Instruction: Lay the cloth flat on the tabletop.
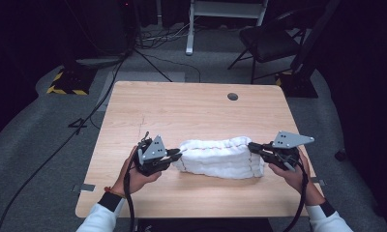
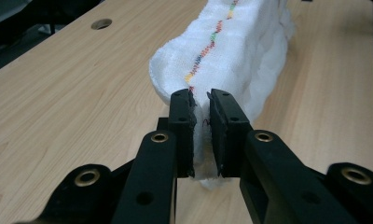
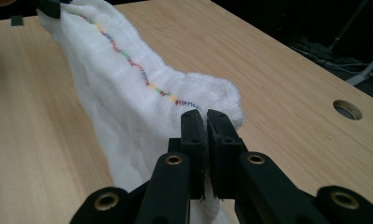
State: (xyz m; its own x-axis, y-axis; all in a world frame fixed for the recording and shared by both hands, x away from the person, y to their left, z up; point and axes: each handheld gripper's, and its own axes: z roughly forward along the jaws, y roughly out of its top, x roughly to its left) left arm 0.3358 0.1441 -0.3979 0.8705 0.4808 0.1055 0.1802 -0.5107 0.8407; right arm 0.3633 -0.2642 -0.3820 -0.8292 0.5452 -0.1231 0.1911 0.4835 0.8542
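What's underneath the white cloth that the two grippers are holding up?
Under the white cloth is the wooden table. Its lower folds hang down to the tabletop, hiding the strip below. The left gripper and right gripper pinch its ends.

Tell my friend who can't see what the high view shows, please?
Two hands each hold a gripper, and the left gripper and right gripper pinch opposite ends of a folded white cloth stretched between them above a wooden table. Behind the table, a dark room holds a chair and floor cables.
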